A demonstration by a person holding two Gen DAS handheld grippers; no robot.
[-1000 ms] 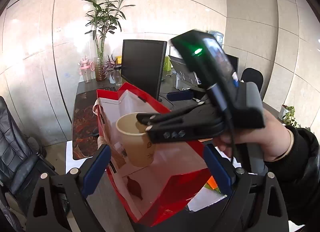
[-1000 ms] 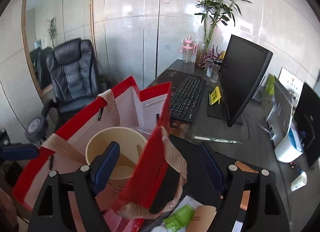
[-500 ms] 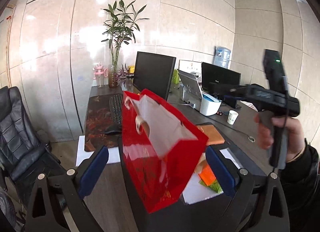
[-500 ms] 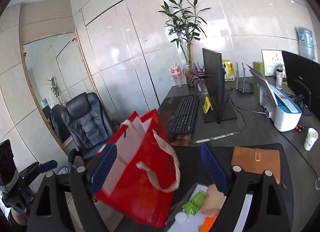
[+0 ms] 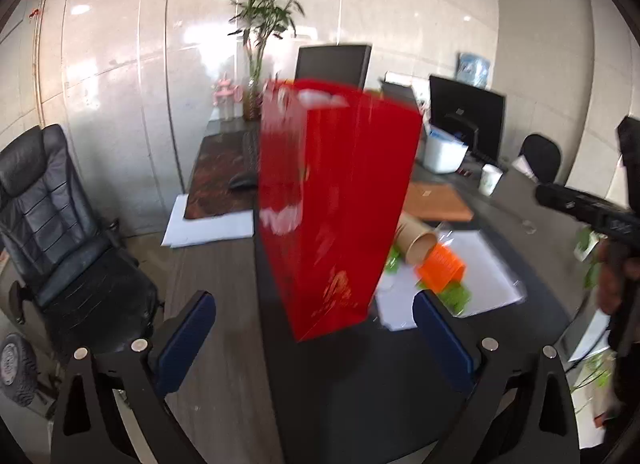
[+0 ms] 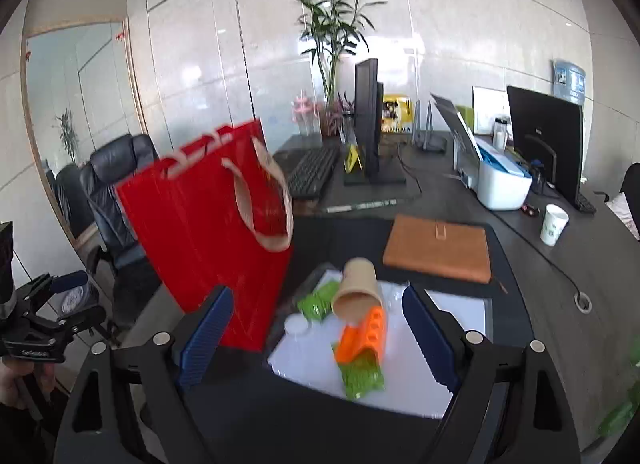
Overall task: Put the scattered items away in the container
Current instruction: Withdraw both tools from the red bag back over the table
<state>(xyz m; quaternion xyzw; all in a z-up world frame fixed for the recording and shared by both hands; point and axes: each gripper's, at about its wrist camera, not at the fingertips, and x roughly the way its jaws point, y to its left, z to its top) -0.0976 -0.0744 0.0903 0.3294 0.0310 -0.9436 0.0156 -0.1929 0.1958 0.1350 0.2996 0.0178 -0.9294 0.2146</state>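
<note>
Standing tilted on the dark desk (image 6: 568, 272), a red paper gift bag (image 6: 208, 232) with tan ribbon handles waits as the container while both handheld grippers hang back from it. Just beside the bag, on a white sheet (image 6: 452, 312), lie the items yet to be tidied: a brown paper cup (image 6: 356, 284) on its side with its mouth toward the camera, an orange plastic holder (image 6: 366, 334) touching the cup's rim, and green packets (image 6: 362, 374) under and around them. A tan notebook (image 6: 438, 246) rests behind the pile. The left gripper (image 5: 314, 338) has just been opening its jaws; they stand wide apart with nothing pressed between them, the bag in line ahead. The right gripper (image 6: 318, 330) is likewise spread and empty, aimed at the cup and holder. The next pick looks to be the fallen cup: the right jaws would do best to straddle its wall near the rim and close gently, since thin paper crushes easily. The leaning bag may topple, so steadying its upper edge with the left gripper before dropping anything in seems wise.
</note>
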